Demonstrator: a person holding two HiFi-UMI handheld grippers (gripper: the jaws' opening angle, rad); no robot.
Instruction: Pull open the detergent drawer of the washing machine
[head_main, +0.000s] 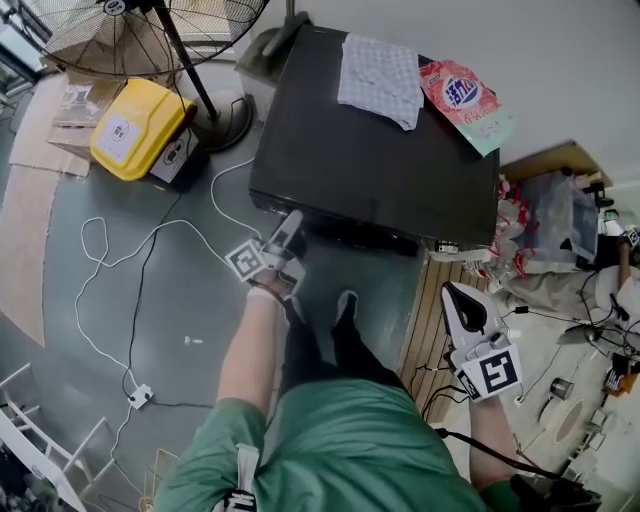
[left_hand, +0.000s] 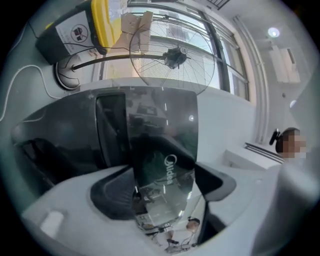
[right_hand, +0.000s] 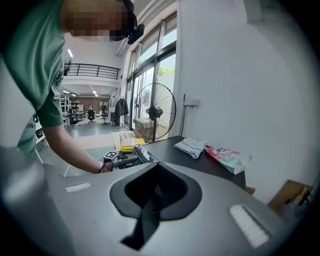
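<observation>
Head view: one black washing machine (head_main: 370, 160) fills the 12 o'clock part of the frame. On its top lie one checked cloth (head_main: 380, 80) and one pink detergent bag (head_main: 465, 100). The left gripper (head_main: 283, 250) is at the machine's front edge, at its 7 o'clock corner. The right gripper (head_main: 458, 300) hangs well apart from it, off the machine's 5 o'clock corner. One pedestal fan (head_main: 130, 30) and one yellow box (head_main: 135, 125) sit on the floor at 10 o'clock.

Left gripper view: the detergent drawer (left_hand: 167, 170), a glossy dark panel with a white logo, stands straight ahead between the two jaws. One dark pad lies against it at 9 o'clock and the other at 3 o'clock, so the jaws are clamped on the panel. The fan shows beyond at 12 o'clock.

Right gripper view: the two jaws are pressed together with nothing between them. The machine lies ahead toward 1 o'clock, with the cloth and bag on its top. The left gripper is at its near corner at 11 o'clock.
</observation>
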